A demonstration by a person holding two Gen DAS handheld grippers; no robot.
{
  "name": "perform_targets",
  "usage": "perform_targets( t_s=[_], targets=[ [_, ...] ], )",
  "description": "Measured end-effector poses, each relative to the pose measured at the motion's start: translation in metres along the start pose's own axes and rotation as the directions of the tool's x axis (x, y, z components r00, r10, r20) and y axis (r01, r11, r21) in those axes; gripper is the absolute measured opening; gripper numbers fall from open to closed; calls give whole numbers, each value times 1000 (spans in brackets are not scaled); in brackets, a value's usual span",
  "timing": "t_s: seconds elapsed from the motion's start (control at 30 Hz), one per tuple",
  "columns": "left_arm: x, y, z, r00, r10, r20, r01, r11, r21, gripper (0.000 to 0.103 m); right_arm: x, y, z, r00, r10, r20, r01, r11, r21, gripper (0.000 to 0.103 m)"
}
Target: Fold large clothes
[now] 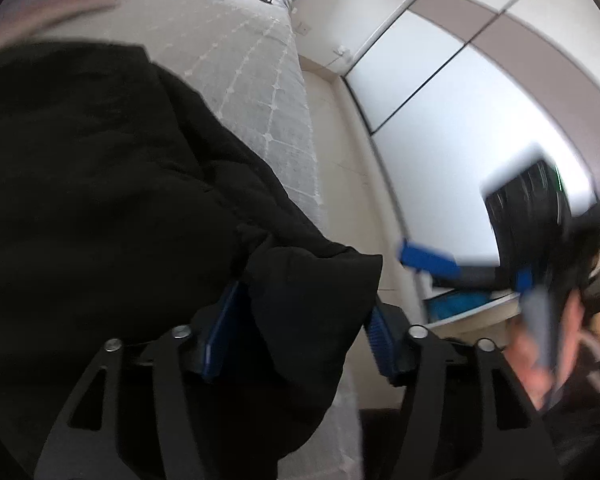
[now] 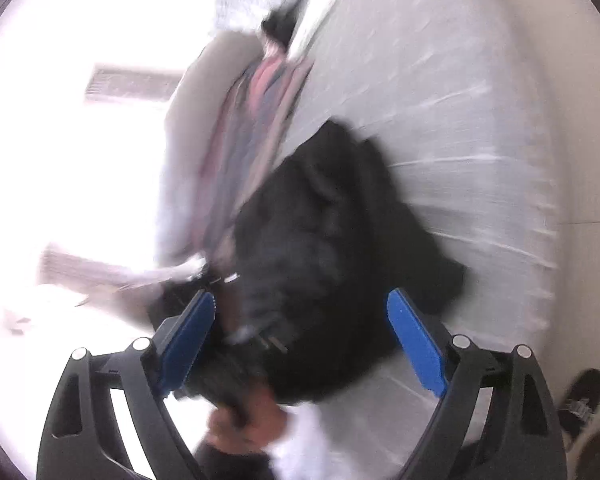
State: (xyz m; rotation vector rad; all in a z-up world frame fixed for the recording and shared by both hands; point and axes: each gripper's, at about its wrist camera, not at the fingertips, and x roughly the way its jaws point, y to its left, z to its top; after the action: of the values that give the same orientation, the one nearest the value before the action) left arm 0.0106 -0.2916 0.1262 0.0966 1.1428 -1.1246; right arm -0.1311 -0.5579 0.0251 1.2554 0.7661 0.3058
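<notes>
A large black garment (image 1: 100, 184) lies bunched on the grey quilted bed (image 1: 252, 80). A fold of it sits between the blue pads of my left gripper (image 1: 300, 312), whose jaws stand apart around the cloth. My right gripper (image 2: 300, 312) is open and empty, held above the same black garment (image 2: 340, 232) on the bed (image 2: 440, 100). The right gripper also shows blurred at the right of the left wrist view (image 1: 532, 280). The left gripper and the hand holding it show under the right gripper's jaws (image 2: 244, 412).
A pink and grey striped cloth (image 2: 256, 120) lies on the bed beyond the black garment. White wardrobe doors (image 1: 460, 120) stand across a strip of pale floor (image 1: 340, 140) beside the bed. A dark shoe (image 2: 584, 396) is at the lower right.
</notes>
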Motion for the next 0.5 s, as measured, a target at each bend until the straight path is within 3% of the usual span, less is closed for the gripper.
perform_targets(
  t_s=[0.13,0.2,0.3,0.4,0.5],
  targets=[
    [16,-29,0,989,147,31,-149,983,110,68,55,7,26,993,10,-115,-8,1000,21,86],
    [15,-41,-4,985,166,41,-170,974,147,72,82,22,34,983,13,-186,-16,1000,-12,86],
    [7,-49,-10,987,154,45,-160,974,162,72,84,32,55,965,57,-256,-77,995,-66,85],
    [-9,-48,-18,990,135,43,-139,983,124,72,95,42,62,956,-115,-270,72,984,-165,85],
    [-24,-54,-32,989,142,32,-145,982,124,72,108,41,60,916,-253,-312,183,955,-235,85]
  ],
)
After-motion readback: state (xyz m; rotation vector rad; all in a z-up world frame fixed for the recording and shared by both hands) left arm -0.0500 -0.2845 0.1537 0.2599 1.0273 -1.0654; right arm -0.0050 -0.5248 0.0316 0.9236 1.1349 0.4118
